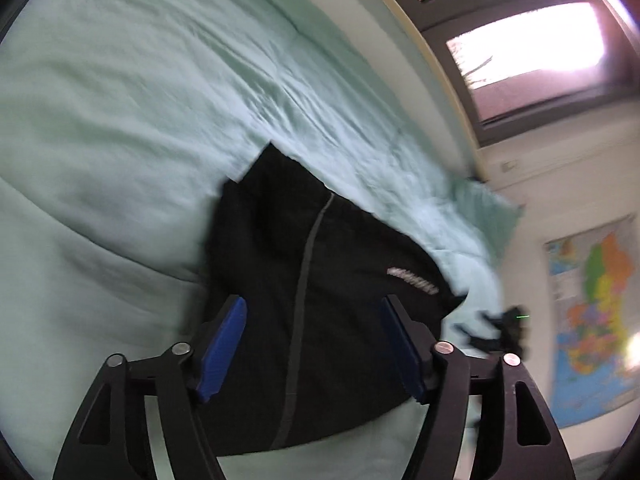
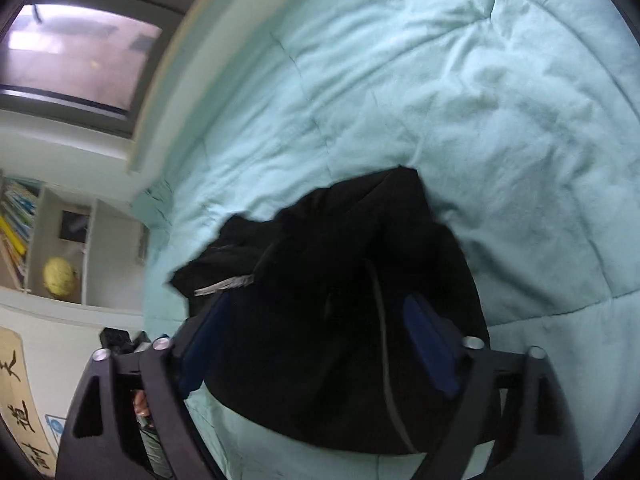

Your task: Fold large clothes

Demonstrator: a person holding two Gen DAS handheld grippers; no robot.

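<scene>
Big picture first: the bed (image 1: 120,120) fills both views under its pale green quilt (image 2: 480,100), and the black garment (image 1: 320,280) lies on that quilt in a compact, roughly folded bundle, its thin grey stripe (image 1: 306,256) running down the middle. Everything is blurred, so go easy on your pace.

Your left claw (image 1: 314,346) is released, blue pads spread wide on either side of the bundle with nothing pinched between them. Your right claw (image 2: 320,344) stands just as wide, also gripping nothing, and it hovers over the same dark cloth from the other side. (Whether either pad brushes the fabric, I can't tell through the blur.)

So the step in hand looks like a let-go after laying a fold down, and to my eye the job is well along. To finish it well, lift both claws straight away from the cloth so a pad doesn't snag and drag the top layer open.

Look at the near corner in the right view, by the small pale label (image 2: 226,283): that flap looks loose and bunched, not flat. If you go in again, take that edge low, pinch only the top layer, and smooth it outward.

Keep the stripe straight as your guide; if it kinks, the layers beneath have probably shifted.
</scene>
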